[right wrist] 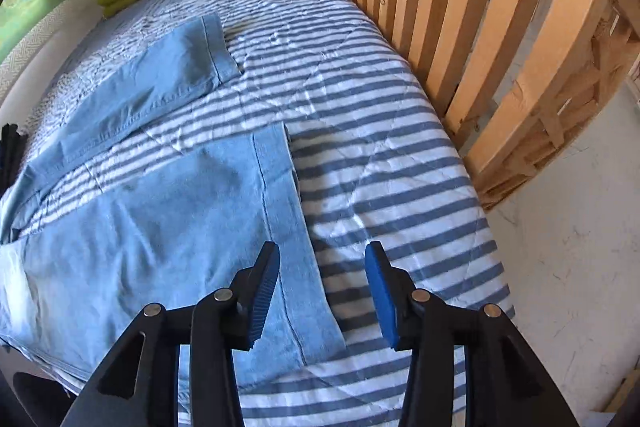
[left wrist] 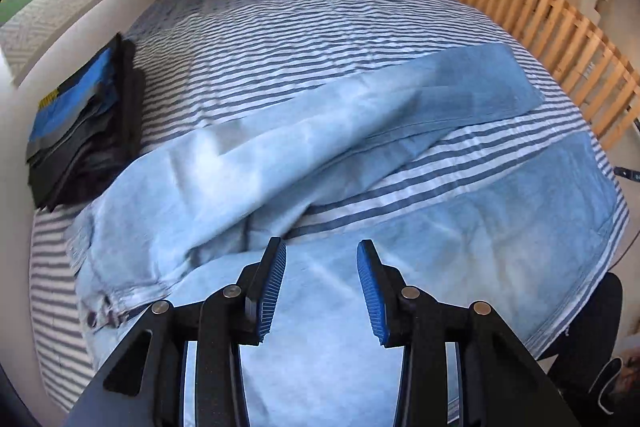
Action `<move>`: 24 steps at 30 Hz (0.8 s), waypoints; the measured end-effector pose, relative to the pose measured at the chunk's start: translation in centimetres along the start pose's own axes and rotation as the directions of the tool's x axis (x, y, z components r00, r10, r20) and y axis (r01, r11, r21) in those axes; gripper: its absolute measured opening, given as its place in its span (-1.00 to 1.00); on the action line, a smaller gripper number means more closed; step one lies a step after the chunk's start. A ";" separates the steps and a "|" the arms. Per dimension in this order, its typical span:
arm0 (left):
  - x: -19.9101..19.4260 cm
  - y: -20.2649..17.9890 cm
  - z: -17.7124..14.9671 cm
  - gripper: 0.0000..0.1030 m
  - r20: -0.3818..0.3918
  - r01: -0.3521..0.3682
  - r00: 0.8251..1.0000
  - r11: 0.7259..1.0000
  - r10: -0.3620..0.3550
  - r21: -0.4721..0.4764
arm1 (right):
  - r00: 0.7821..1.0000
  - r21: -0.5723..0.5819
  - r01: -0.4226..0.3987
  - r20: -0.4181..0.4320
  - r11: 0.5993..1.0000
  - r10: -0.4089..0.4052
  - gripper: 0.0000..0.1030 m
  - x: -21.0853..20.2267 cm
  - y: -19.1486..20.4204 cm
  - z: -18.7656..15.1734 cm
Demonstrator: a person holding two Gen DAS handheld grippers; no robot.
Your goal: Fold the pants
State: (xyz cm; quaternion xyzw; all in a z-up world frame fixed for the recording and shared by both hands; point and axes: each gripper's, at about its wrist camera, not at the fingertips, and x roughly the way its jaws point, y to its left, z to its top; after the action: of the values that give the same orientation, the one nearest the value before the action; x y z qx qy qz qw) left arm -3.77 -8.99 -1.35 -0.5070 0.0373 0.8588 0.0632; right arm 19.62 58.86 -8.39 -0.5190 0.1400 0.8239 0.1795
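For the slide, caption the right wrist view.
Open right gripper hovering above the hem of the light blue jeans spread on a striped bedspread, wooden slat rail alongside.

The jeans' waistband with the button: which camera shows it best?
The left wrist view: the jeans' waistband and button lie in plain sight at lower left. The right wrist view shows only the two legs and their hems.

Waistband: light blue denim pants (left wrist: 280, 167), button end too blurred for me to read.
Near leg: runs under my view's bottom edge.
Dark folded clothes stack (right wrist: 8, 151): cut by left edge.
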 end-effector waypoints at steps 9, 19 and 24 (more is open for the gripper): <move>2.3 6.0 -6.0 -0.22 -0.105 -0.041 0.994 0.988 0.025 -0.149 | 0.989 -0.152 -0.145 -0.055 0.978 0.138 -0.21 0.9 9.5 -2.2; -0.1 10.8 0.2 -0.22 0.051 -0.049 0.997 0.964 0.064 -0.262 | 0.980 -0.279 -0.183 0.021 0.943 0.197 -0.21 -1.1 20.5 2.7; 1.5 12.8 2.3 -0.12 0.057 0.044 0.998 0.958 -0.029 -0.284 | 0.978 -0.312 -0.200 -0.015 0.929 0.206 -0.20 -0.3 24.6 7.7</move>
State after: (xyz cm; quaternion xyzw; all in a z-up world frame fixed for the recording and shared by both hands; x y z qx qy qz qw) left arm -8.33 -21.21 -1.53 -0.4887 -0.0976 0.8670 0.0062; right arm 2.71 40.01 -3.82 -0.5160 0.0597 0.8544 0.0105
